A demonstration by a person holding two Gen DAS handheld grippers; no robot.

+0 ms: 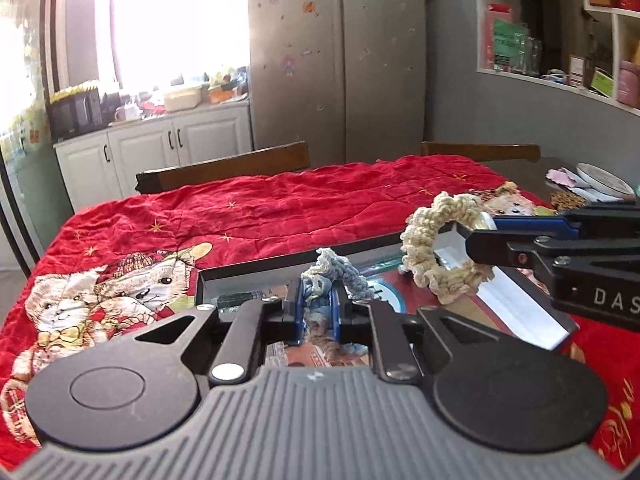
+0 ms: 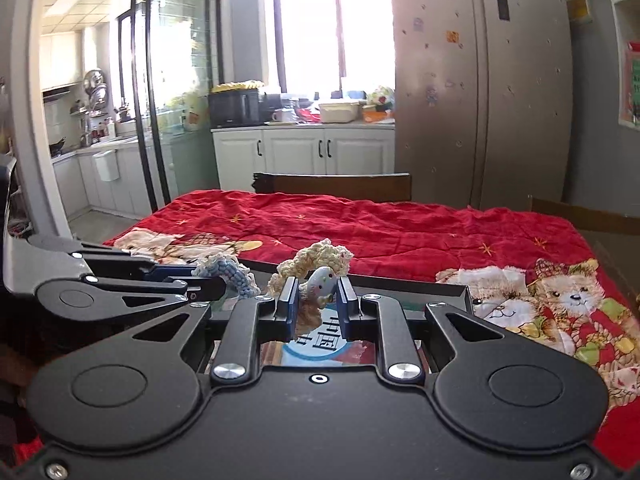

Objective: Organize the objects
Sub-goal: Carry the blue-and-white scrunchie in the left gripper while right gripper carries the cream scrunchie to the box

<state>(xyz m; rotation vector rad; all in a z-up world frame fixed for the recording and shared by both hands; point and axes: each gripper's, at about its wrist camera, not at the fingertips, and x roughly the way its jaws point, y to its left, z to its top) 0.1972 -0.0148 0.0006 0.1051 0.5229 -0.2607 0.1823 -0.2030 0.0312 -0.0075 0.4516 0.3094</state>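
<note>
Both wrist views look low and close across the red tablecloth point(image 1: 280, 208) toward the fridge point(image 2: 480, 80).

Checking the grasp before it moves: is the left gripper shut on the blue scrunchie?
Shut: the left gripper's blue pads pinch the blue crocheted scrunchie above the open box.

light: daylight from my far window point(image 2: 332, 32), blown out | edges: fisheye-bent | focus: near housings soft | table: evenly bright
</note>
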